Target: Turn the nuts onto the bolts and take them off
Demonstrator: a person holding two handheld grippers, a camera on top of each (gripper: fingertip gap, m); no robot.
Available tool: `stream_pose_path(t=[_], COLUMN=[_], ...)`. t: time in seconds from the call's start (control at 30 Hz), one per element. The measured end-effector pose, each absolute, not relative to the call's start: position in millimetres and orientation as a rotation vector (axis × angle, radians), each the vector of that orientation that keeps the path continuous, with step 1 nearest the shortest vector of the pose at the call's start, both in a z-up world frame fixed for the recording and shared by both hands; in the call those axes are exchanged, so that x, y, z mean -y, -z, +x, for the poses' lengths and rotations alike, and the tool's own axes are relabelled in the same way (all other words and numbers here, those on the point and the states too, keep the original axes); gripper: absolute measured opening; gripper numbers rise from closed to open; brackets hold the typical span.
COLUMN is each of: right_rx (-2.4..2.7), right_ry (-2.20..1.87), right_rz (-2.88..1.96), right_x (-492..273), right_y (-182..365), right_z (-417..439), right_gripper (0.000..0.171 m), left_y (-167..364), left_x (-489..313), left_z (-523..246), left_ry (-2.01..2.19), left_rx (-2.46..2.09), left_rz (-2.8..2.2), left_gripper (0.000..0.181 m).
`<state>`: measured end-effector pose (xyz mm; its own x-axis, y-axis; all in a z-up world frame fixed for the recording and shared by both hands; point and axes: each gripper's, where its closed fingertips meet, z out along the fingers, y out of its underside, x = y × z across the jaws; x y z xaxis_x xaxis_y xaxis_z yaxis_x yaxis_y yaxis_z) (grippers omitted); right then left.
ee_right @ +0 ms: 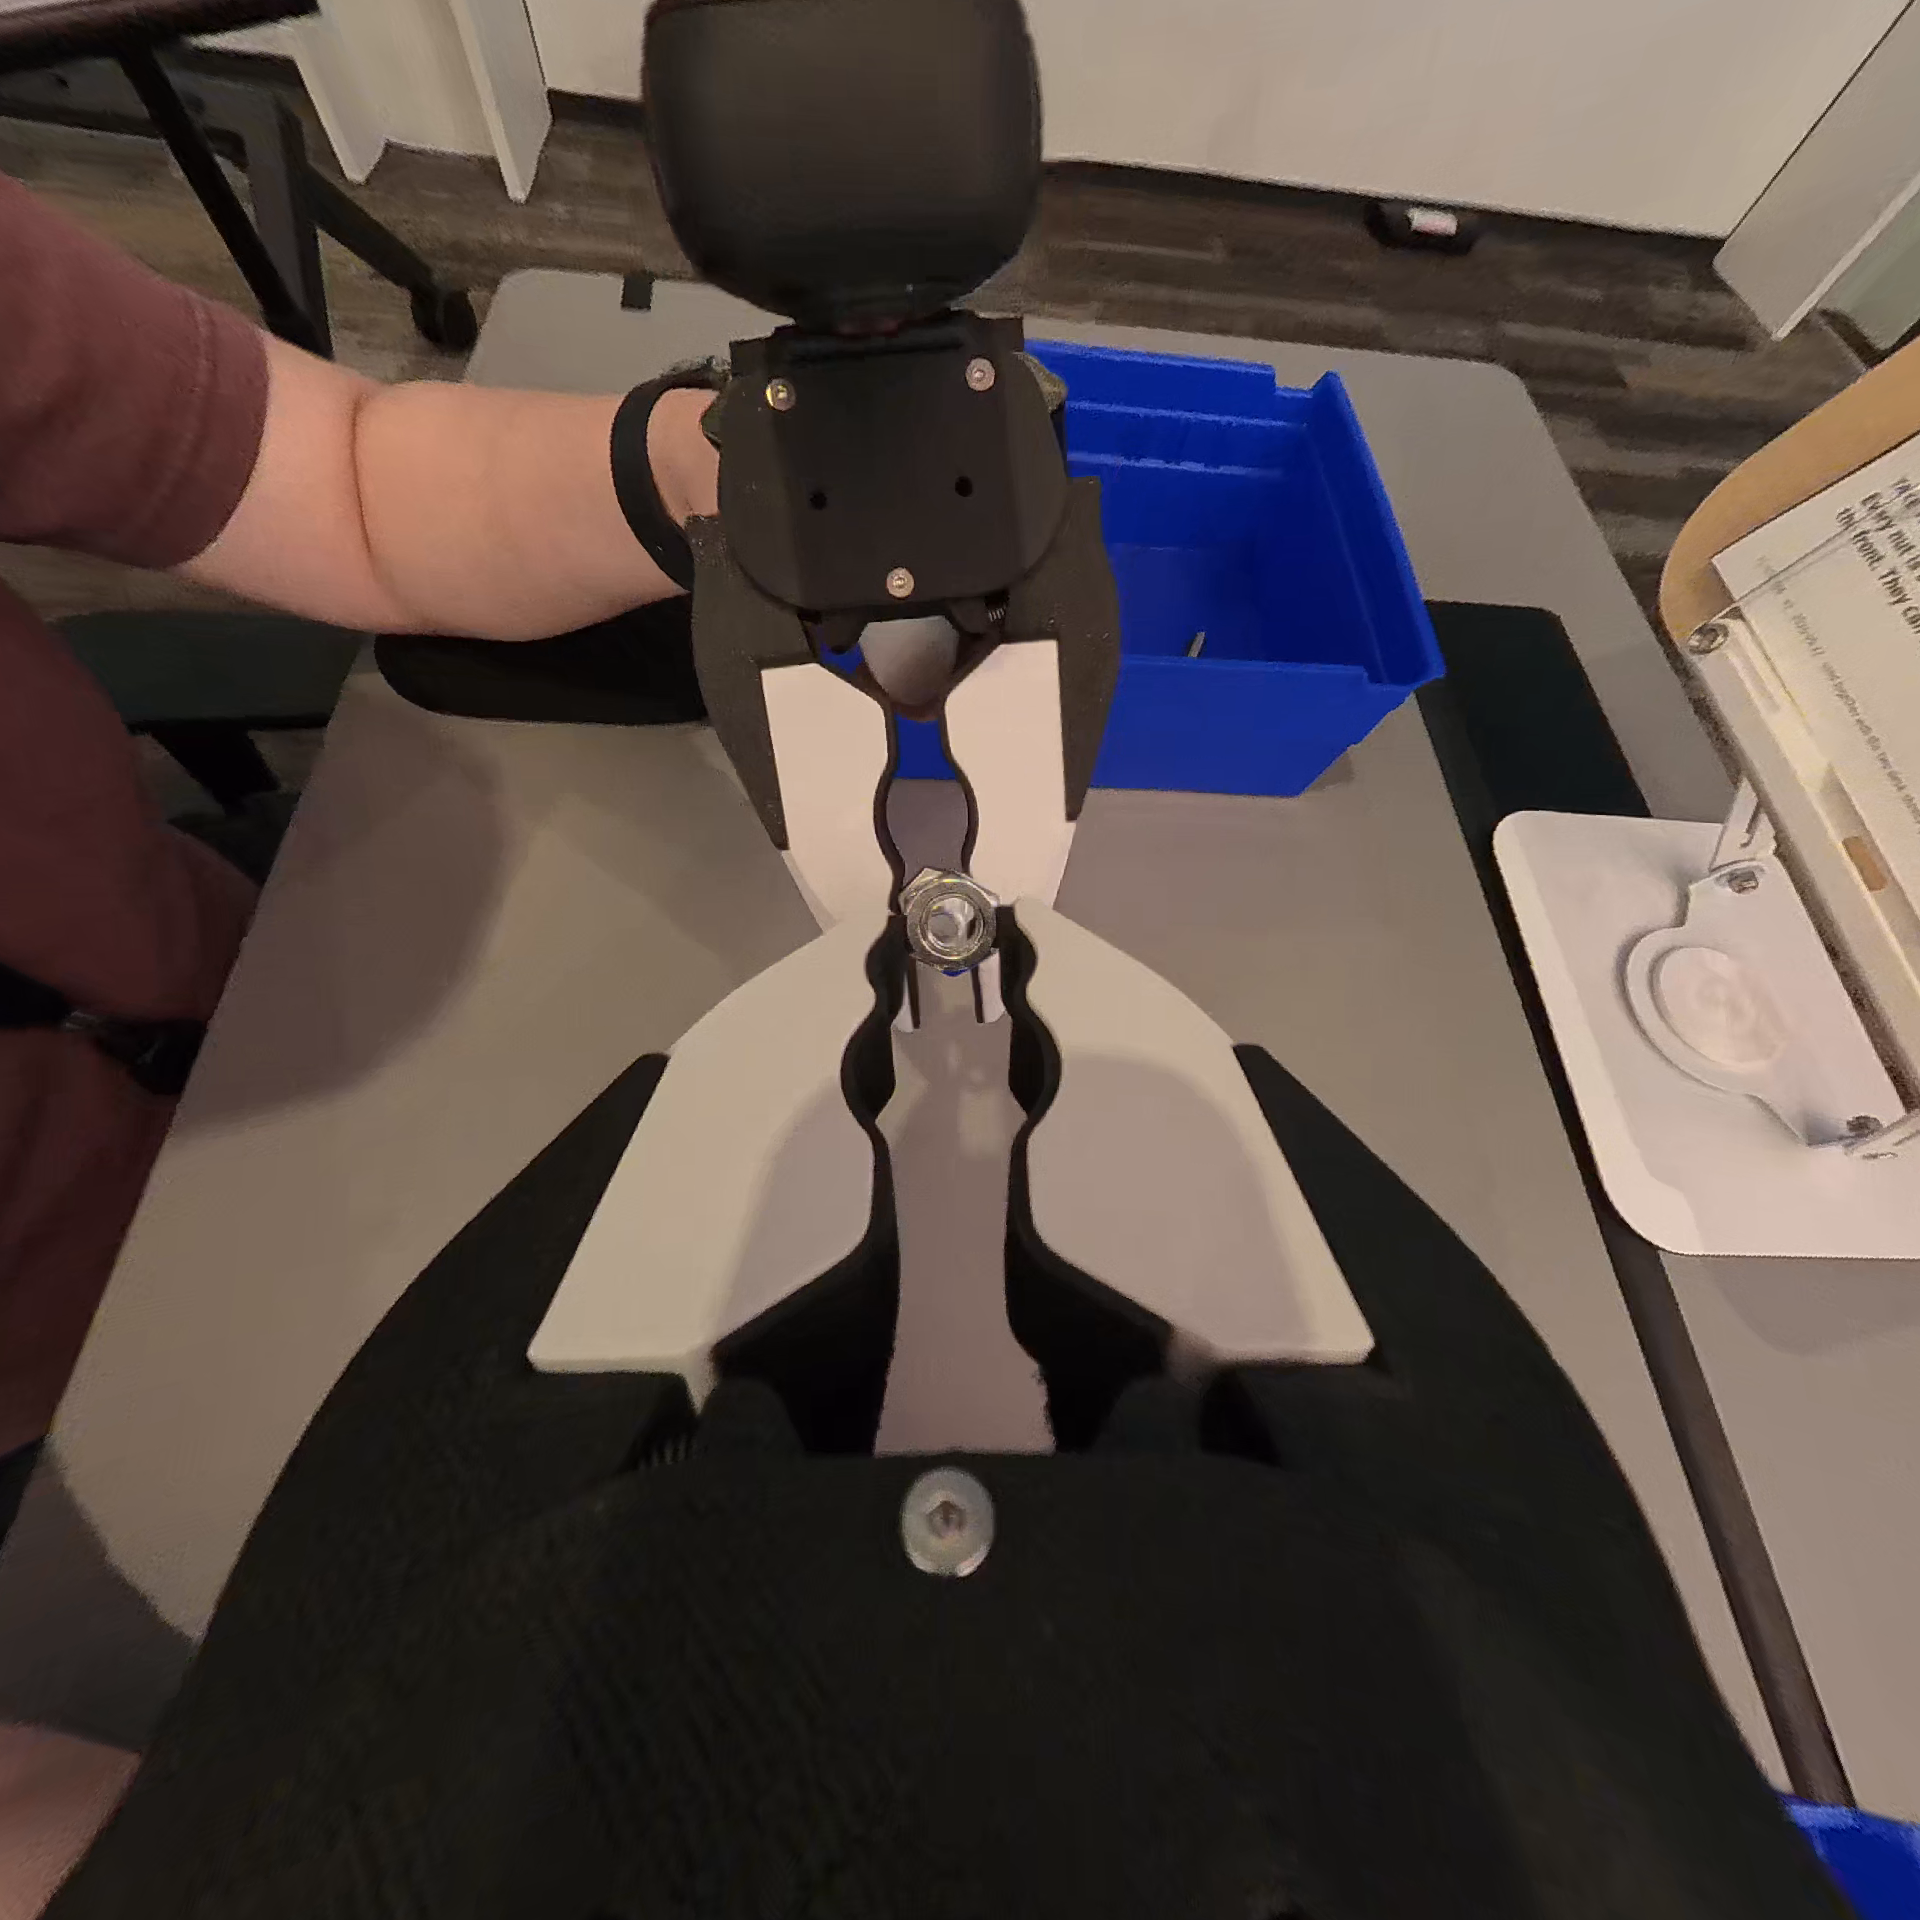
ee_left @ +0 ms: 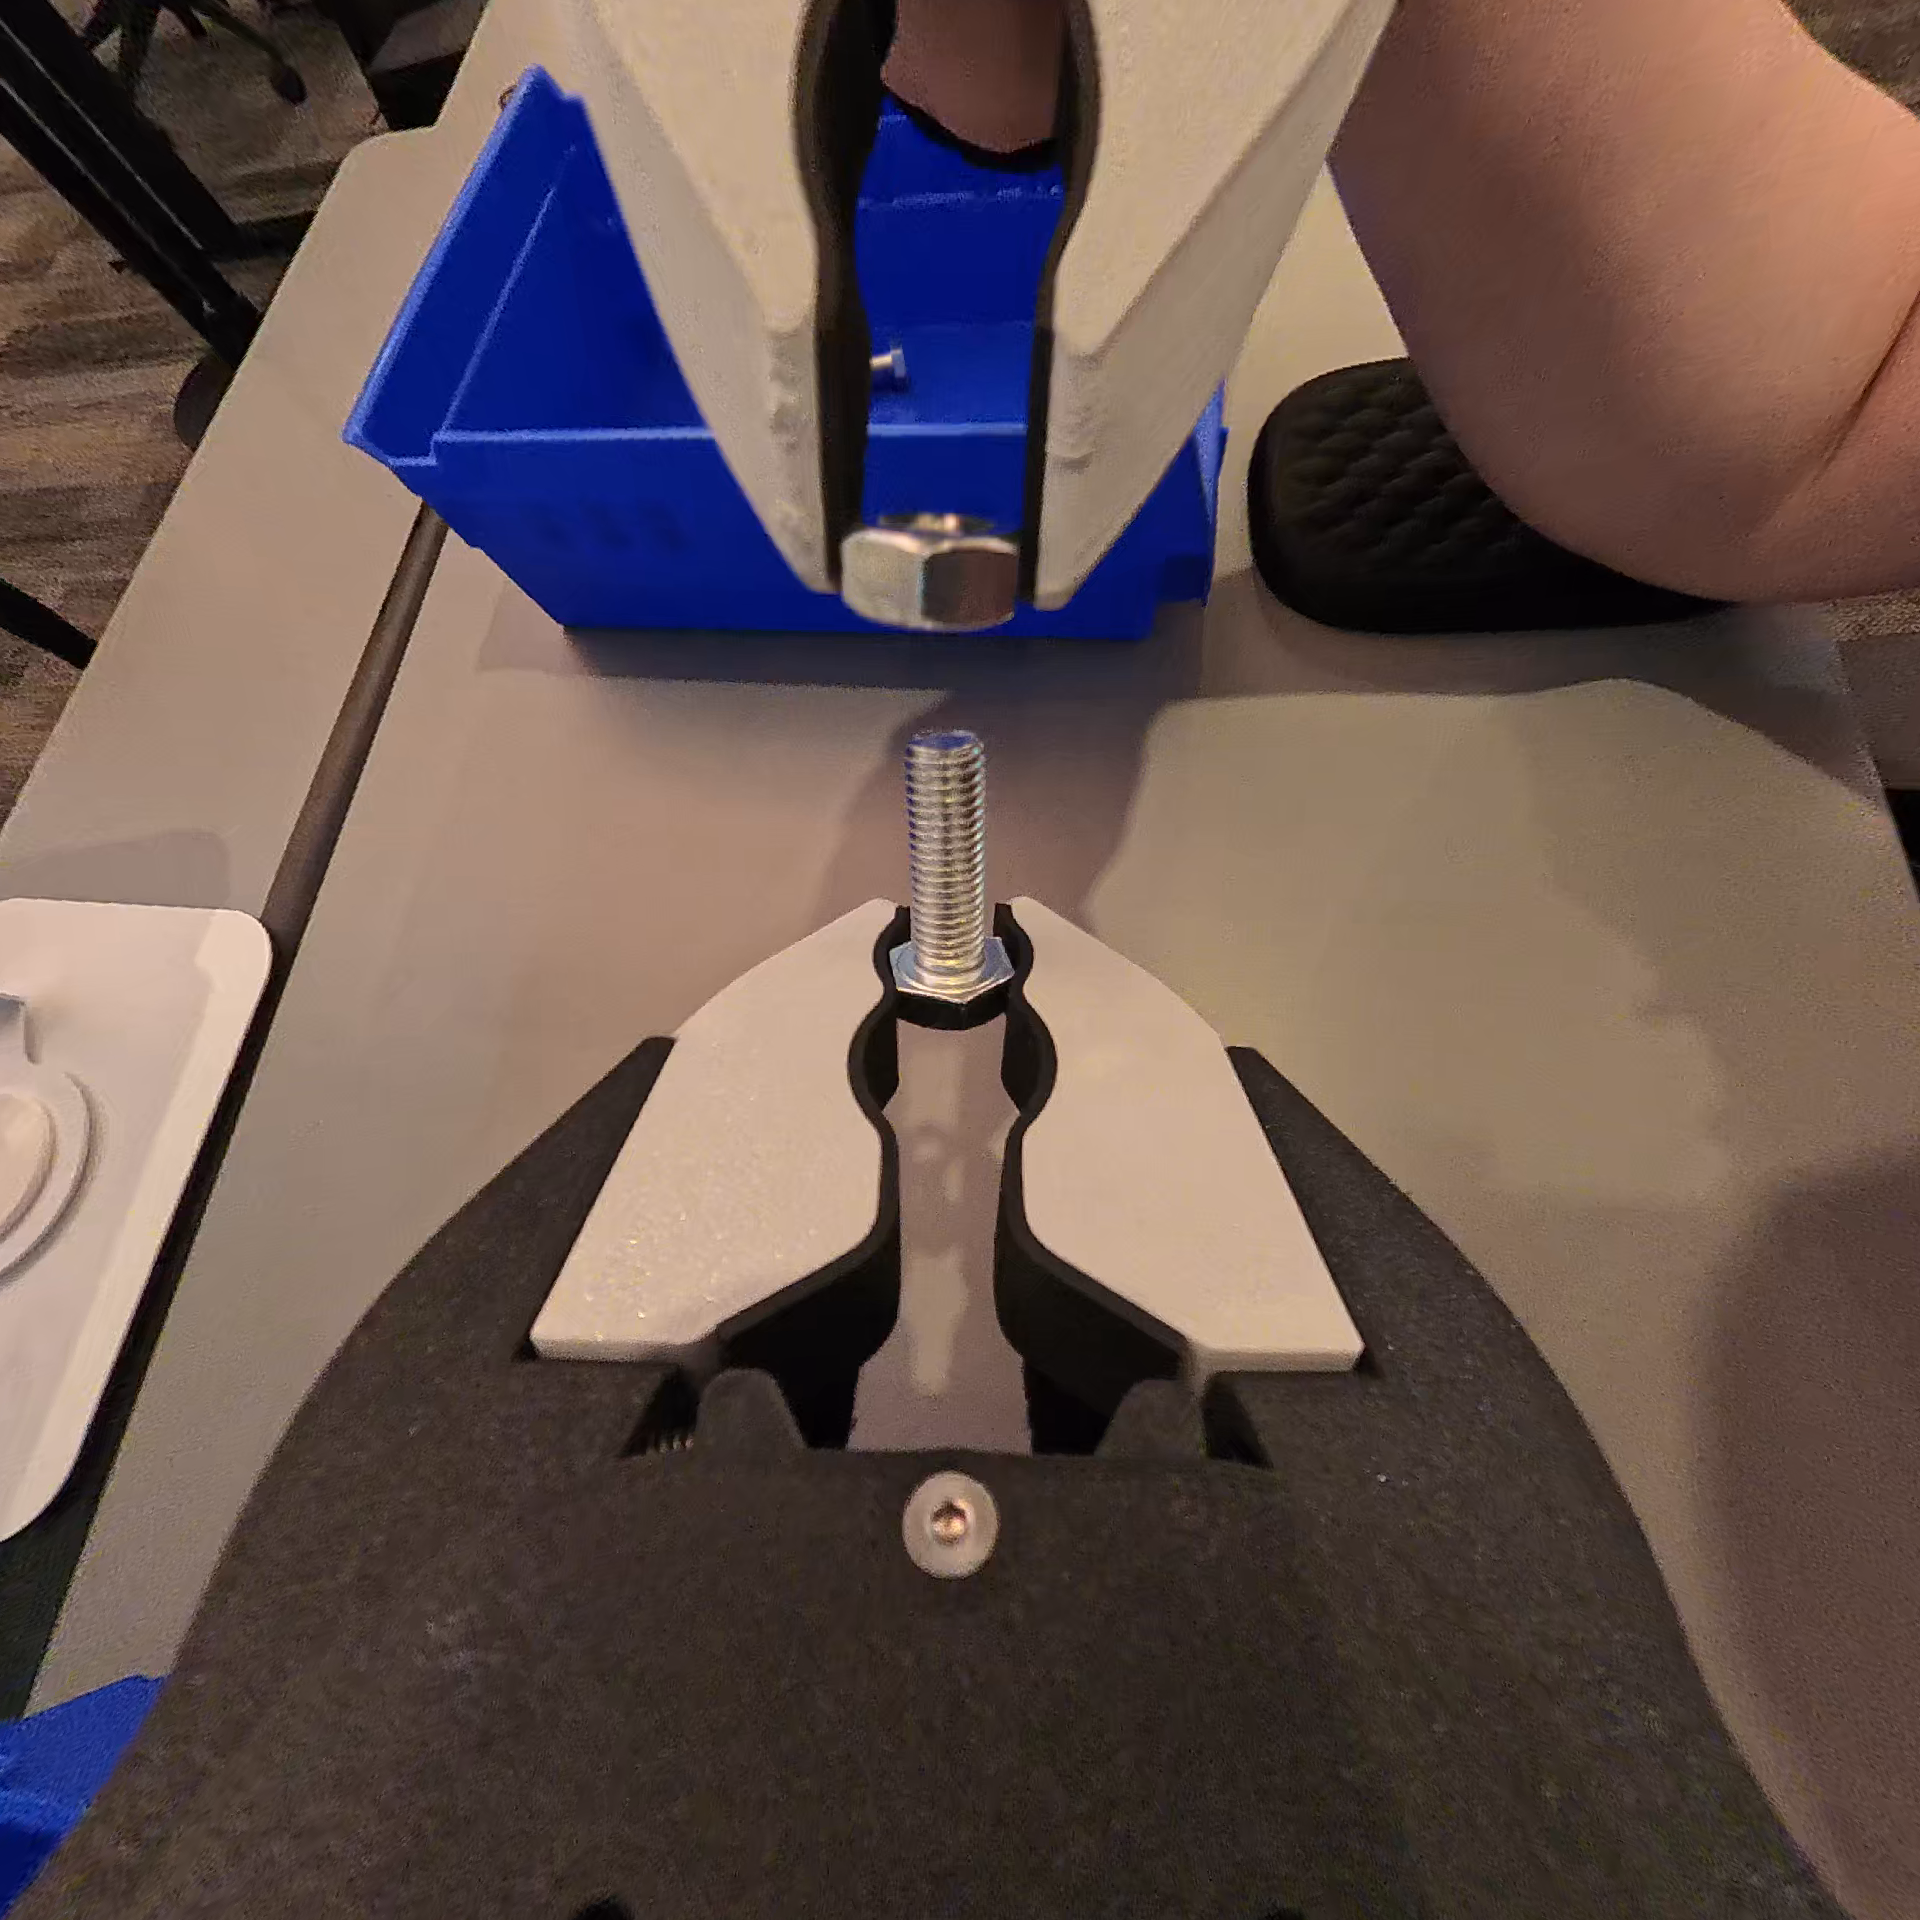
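In the left wrist view, the left gripper (ee_left: 943,961) was seen at lower centre, its white fingers (ee_left: 774,1049) closed on the hex head of a bolt (ee_left: 943,844). The bolt was held upright in the frame, with its threaded shank pointing up toward the frame's centre and its tip free. From the top centre the right gripper (ee_left: 930,566) was angled downward, its fingers pinching a nut (ee_left: 928,575) just above the bolt's tip and apart from it. A bare forearm (ee_left: 1621,312) was stretched across the upper right, above a black padded rest (ee_left: 1392,499). A blue bin (ee_left: 665,488) was set on the grey table (ee_left: 520,883) behind the right gripper, with a small piece of hardware visible inside. A white base plate (ee_left: 114,1122) was seen at the left edge.

In the right wrist view, the right gripper (ee_right: 948,935) was seen at lower centre, its fingers pressed on the nut (ee_right: 943,927), whose bore was faced toward the camera. The left gripper (ee_right: 940,883) was directed toward it from the upper centre, fingertips close to the nut; the bolt was hidden behind the nut. A forearm (ee_right: 468,509) wearing a black wristband (ee_right: 636,488) was extended from the left edge to the left gripper's body. The blue bin (ee_right: 1268,644) was placed at the upper right, and a white stand carrying a printed sheet (ee_right: 1766,935) at the right edge.
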<state>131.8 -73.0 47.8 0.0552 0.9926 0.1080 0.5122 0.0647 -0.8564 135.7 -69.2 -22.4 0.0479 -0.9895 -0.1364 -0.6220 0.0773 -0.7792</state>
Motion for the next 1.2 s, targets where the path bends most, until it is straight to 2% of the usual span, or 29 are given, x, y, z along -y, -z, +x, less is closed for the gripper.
stream_pose_path(t=[0.17, 0.77, 1.07, 1.2], right_rx=[1.644, 1.777, 1.355, 1.225], right_ry=[-0.727, -0.733, -0.935, -1.037], right_rz=[-1.577, -1.489, -1.901, -1.927], right_x=[70, 91, 60, 54], right_y=[-29, -20, -27, -33], right_z=[128, 122, 110, 104], right_gripper=[0.018, 0.018, 0.018, 0.018], left_y=[33, 34, 24, 17], left_x=[67, 87, 51, 43], left_z=[133, 130, 112, 105], left_ry=[0.692, 0.657, 0.363, 0.356], left_rx=[-1.641, -1.752, -1.577, -1.507], left_rz=[-1.643, -1.576, -1.686, -1.719], left_gripper=[0.015, 0.015, 0.015, 0.015])
